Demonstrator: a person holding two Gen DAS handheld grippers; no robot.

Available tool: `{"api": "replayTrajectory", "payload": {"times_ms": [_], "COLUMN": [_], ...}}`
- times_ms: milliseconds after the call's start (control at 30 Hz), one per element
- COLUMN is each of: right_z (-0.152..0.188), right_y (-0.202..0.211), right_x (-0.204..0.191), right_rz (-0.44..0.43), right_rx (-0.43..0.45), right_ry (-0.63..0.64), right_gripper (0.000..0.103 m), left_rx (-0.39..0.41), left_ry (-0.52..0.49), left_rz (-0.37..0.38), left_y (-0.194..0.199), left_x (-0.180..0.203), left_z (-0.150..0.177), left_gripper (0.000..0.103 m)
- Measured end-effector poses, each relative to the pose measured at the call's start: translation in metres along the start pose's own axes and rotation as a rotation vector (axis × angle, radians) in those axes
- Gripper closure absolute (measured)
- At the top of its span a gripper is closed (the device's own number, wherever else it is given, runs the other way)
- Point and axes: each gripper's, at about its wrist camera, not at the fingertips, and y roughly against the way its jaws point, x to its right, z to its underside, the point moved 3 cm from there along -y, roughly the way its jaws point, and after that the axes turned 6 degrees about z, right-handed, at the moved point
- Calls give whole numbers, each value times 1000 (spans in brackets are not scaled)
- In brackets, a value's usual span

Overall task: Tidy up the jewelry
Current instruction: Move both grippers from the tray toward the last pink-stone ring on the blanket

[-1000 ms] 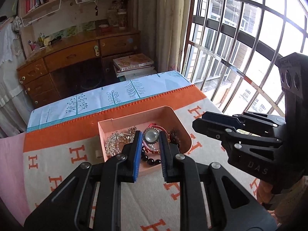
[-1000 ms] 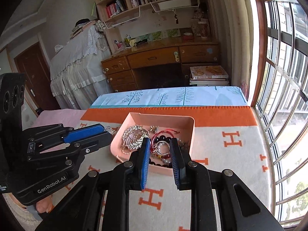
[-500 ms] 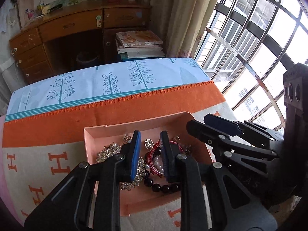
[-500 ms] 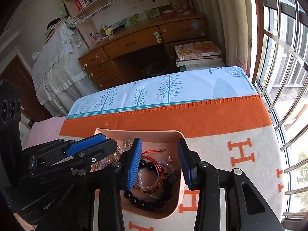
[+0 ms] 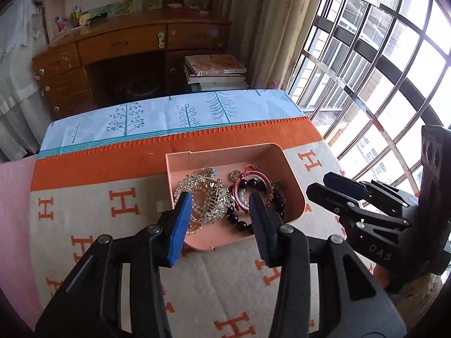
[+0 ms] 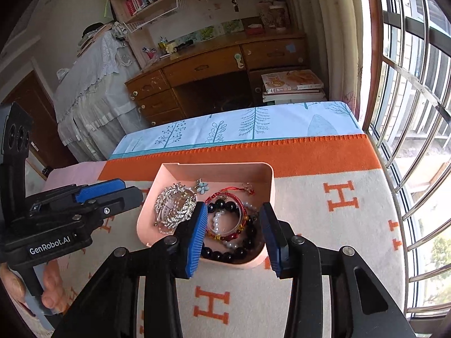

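Note:
A pink tray (image 5: 290, 174) sits on an H-patterned blanket and holds a tangle of jewelry. In it lie a rhinestone hair clip (image 5: 205, 197), a red cord bracelet (image 5: 248, 183) and a black bead bracelet (image 5: 236, 219). My left gripper (image 5: 220, 200) hovers over the tray's near side, its jaws opening, nothing pressed between them. The right wrist view shows the same tray (image 6: 214, 166), hair clip (image 6: 174, 208), red bracelet (image 6: 225, 197) and black beads (image 6: 225, 255). My right gripper (image 6: 233, 207) hangs open above the bracelets, holding nothing.
The blanket (image 6: 324, 225) covers a table whose far end carries a blue tree-print cloth (image 6: 239, 129). A barred window (image 6: 417, 112) runs along the right. Beyond the table are a wooden desk (image 6: 214, 64) and stacked books (image 6: 293, 84). A hand (image 6: 50, 290) grips the left tool.
Both grippers' jaws have spread wider than a second ago. Both have shifted over the pink tray, which now fills more of each view.

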Motion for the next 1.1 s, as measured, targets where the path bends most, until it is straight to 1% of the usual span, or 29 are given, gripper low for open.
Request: {"api": "replayTrajectory", "payload": {"times_ms": [100,167,233,267,300,367,533,567,633,667,700,800,867,1000,1100], "right_z": [19,32,48,57,66,84,134,144,165,177,186,217,236,264,280], "right_y": [32,52,72,81,88,102,123,124,126,127,127,124,121,110,100], "right_x": [-17,-29,-43,-49,-55,-69,-101,-107,-119,-124,-129,-144,-155,-172,-181], "right_rz": [-24,-46,-64,-71,-78,-97,-158,-162,-168,-172,-175,-179,-177,-193,-213], "right_rx": [24,41,63,76,88,97,83,79,72,70,70,74,71,35,8], "right_ry": [41,69,96,111,127,160,236,257,294,313,334,417,484,589,648], "right_gripper": [63,61,51,44,40,39,39,39,39,39,39,39,39,39,39], "left_rx": [28,50,66,74,80,91,120,130,151,166,181,203,202,164,138], "left_ry": [-1,-4,-6,-7,-9,-4,5,7,24,37,48,81,103,135,174], "left_rz": [2,1,-17,-21,-23,-41,-65,-74,-88,-93,-97,-95,-99,-120,-124], "left_y": [37,61,85,95,104,122,153,157,163,165,167,170,169,160,148], "left_x": [-1,-1,-2,-2,-2,-3,-2,-1,-2,-2,-2,-5,-8,-21,-32], "left_z": [17,32,49,59,69,90,147,159,179,188,198,226,241,267,279], "left_gripper": [64,64,64,64,64,64,64,63,57,52,49,49,49,49,49]}}
